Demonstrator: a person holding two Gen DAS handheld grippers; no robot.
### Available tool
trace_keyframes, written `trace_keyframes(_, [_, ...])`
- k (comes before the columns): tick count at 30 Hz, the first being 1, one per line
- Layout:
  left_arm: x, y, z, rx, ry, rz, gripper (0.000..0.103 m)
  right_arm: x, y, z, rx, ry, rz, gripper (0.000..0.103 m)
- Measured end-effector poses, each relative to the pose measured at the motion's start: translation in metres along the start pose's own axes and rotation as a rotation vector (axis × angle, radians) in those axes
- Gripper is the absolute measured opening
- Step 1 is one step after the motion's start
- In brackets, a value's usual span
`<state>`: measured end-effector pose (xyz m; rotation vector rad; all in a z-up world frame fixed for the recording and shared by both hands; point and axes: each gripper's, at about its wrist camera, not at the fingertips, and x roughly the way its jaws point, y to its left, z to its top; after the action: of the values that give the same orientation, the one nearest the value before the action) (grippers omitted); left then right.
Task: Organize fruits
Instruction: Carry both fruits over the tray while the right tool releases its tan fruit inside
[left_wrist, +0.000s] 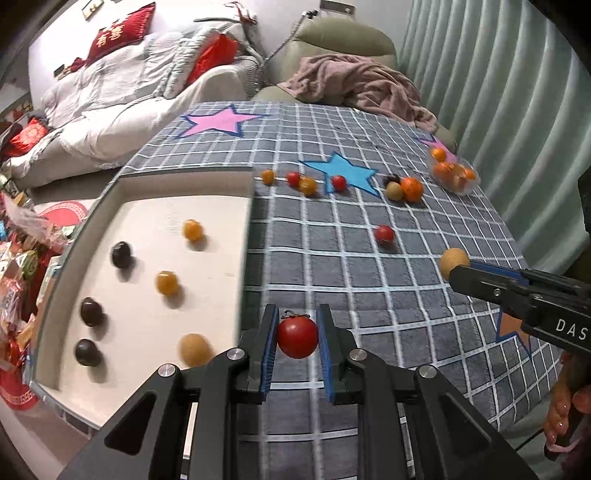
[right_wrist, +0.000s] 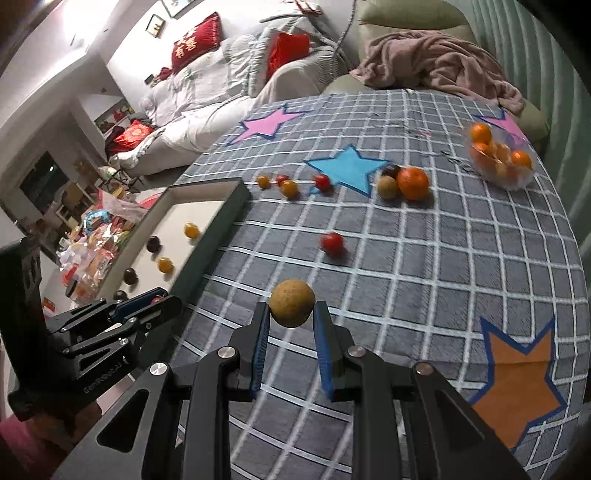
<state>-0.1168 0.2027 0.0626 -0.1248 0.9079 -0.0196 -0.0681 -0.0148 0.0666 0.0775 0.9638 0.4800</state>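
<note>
At the far left sits the white tray (left_wrist: 155, 206) with its dark raised rim, already holding 7 small fruits: 3 dark ones (left_wrist: 121, 254), 3 yellow-orange ones (left_wrist: 166, 282) and 1 tan longan-like fruit (left_wrist: 194, 349) nearest the camera. Just right of the tray's edge, the left gripper (left_wrist: 297, 334) has its jaws closed down onto a red cherry tomato (left_wrist: 297, 338), one blue pad on each side, carried above the checked cloth (left_wrist: 332, 258). Further right, the right gripper (right_wrist: 291, 314) is nearly closed on a tan round longan (right_wrist: 292, 302), pinched only at the fingertips.

Loose fruit remains on the cloth beyond: a lone cherry tomato (left_wrist: 385, 234), a row of small red and yellow tomatoes (left_wrist: 307, 185), a tangerine (left_wrist: 412, 189), and a clear bag of tangerines (left_wrist: 453, 172) at the far right.

Risks, as I judge them: the longan sits at the very tips, so a tilt could let it roll out. The tomato is soft; a harder squeeze may split it. Both grippers heading for the tray together could collide, or clip its rim.
</note>
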Motion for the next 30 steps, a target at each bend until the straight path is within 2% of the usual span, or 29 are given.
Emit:
trace_keyframes(10, [-0.008,0.07,0.014,-0.082,-0.028,0.088,0.022,0.031,0.063,0.033,-0.095,0.027,0.072,0.026])
trace_keyframes(16, [0.001,0.102,0.038,-0.115,-0.026,0.124,0.022,0.063,0.094,0.058,-0.13,0.06,0.105,0.026])
trace_keyframes(21, [0.025,0.12,0.065,-0.124,-0.006,0.158,0.022,0.095,0.109,0.078,-0.154,0.092,0.11,0.026])
trace_keyframes(30, [0.078,0.14,0.089,-0.145,0.084,0.193,0.022,0.158,0.117,0.106,-0.151,0.156,0.091,0.026])
